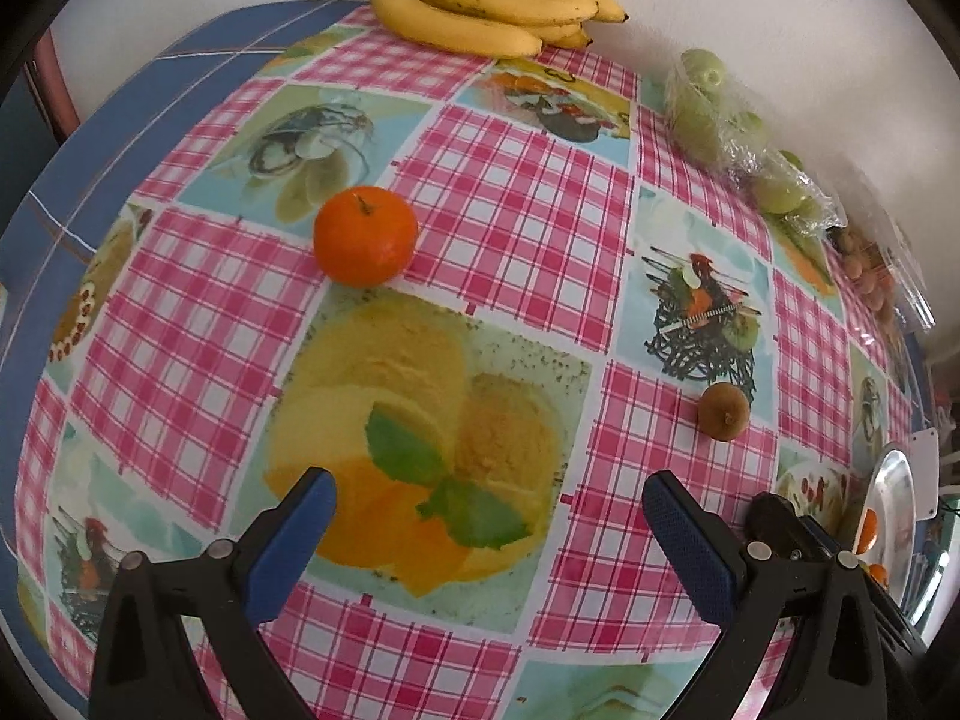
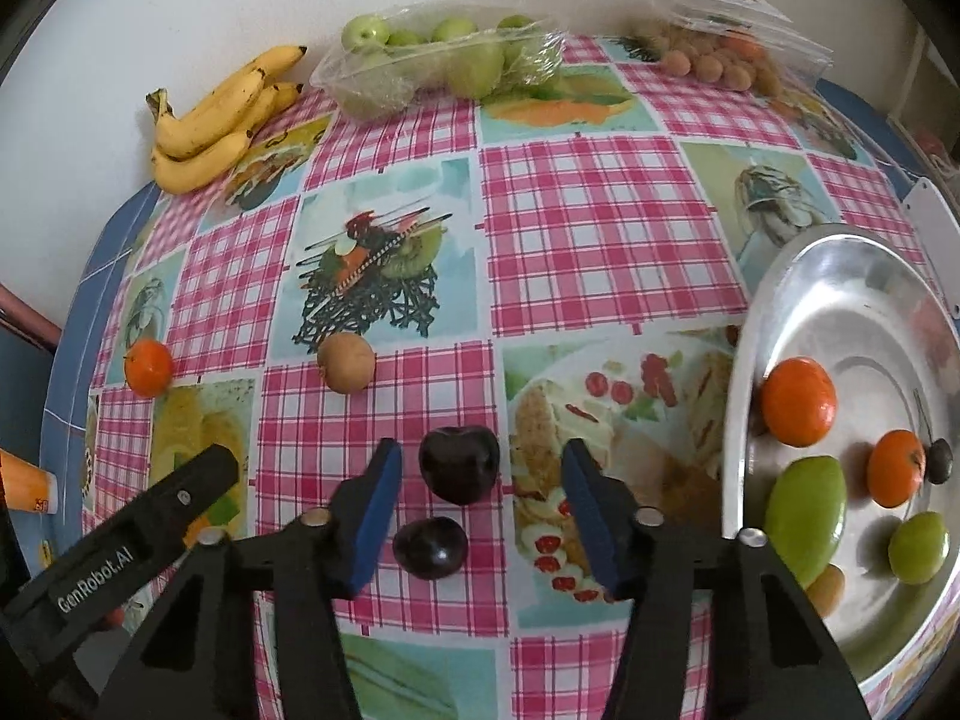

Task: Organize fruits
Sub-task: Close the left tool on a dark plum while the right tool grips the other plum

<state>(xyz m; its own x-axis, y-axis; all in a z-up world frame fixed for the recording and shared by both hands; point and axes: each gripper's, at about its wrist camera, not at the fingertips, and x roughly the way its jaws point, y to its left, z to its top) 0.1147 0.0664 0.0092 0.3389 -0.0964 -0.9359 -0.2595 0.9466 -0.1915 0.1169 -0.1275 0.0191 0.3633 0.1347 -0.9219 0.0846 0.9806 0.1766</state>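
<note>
Home dining table [image 2: 600,228]: food-print checked oilcloth, loose fruit.

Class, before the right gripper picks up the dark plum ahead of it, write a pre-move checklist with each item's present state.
1. Farther dark plum lies between the right gripper jaws: ok.
2. Jaws not yet touching it, gaps on both sides: ok.
3. Nearer dark plum sits close behind, may get bumped: not ok.
4. Metal tray has bare room for more fruit: ok.
5. Left gripper open, nothing between its jaws: ok.
6. Plum's firmness: cannot tell.
</note>
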